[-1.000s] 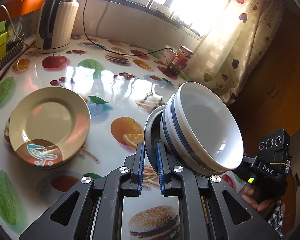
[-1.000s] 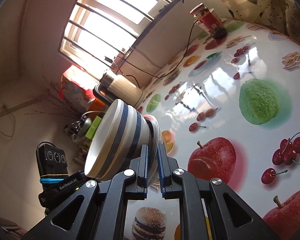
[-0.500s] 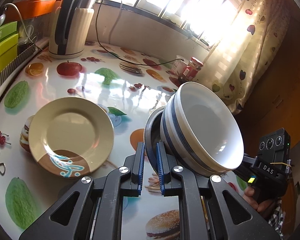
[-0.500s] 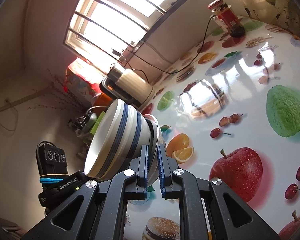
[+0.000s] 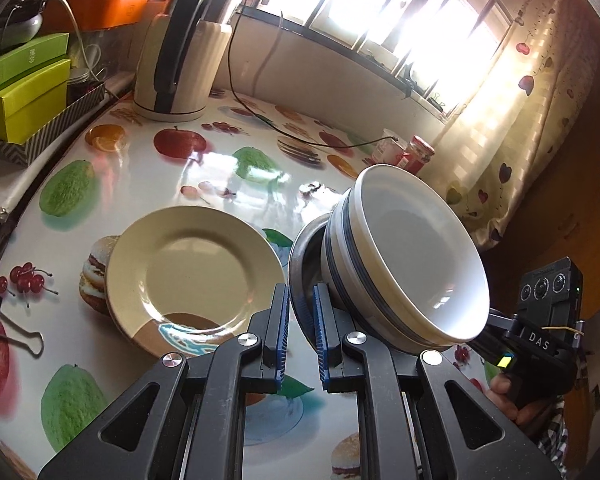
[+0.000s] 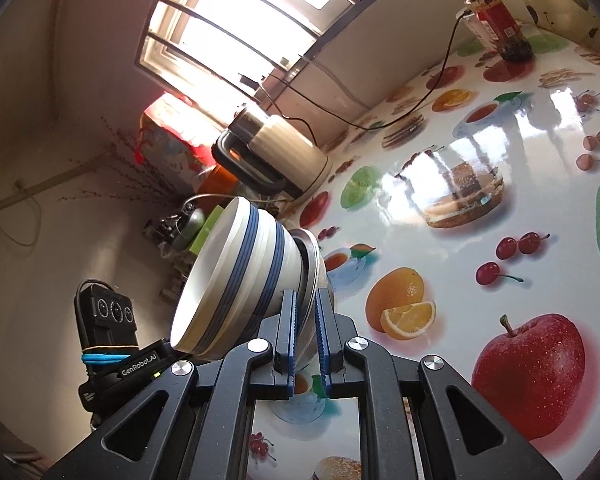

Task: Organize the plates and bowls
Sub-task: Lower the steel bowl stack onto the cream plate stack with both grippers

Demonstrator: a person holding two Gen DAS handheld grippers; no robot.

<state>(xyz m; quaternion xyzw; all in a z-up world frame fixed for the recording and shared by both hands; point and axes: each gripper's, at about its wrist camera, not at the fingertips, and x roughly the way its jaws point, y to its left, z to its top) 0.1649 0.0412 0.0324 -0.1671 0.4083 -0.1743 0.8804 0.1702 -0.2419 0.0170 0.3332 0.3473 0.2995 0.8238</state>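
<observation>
Bowl stack: two white blue-banded bowls nested in a steel dish, carried off the table, tipped so the mouths face right in the left wrist view. Both grippers clenched on the steel rim from opposite sides: left gripper at the near edge in its view, right gripper on the far side. Right unit also visible at lower right of the left view, a hand wrapped round its handle.

Key relation: cream plate stack flat on the table, just left of the left fingers, below the held stack. Left hand nearer. Likely drop spot: on the plates or bare table beside them. Stack needs levelling first, else the loose upper bowls probably slide out.

Room: open glossy table beyond the plates. Kettle and cable at the back, well apart. Red-lidded jar back right, near the curtain. Green boxes off the left edge. Binder clip near the table's left edge, clear of the plates.

Table edge close on the near side; set-down better kept inboard.
</observation>
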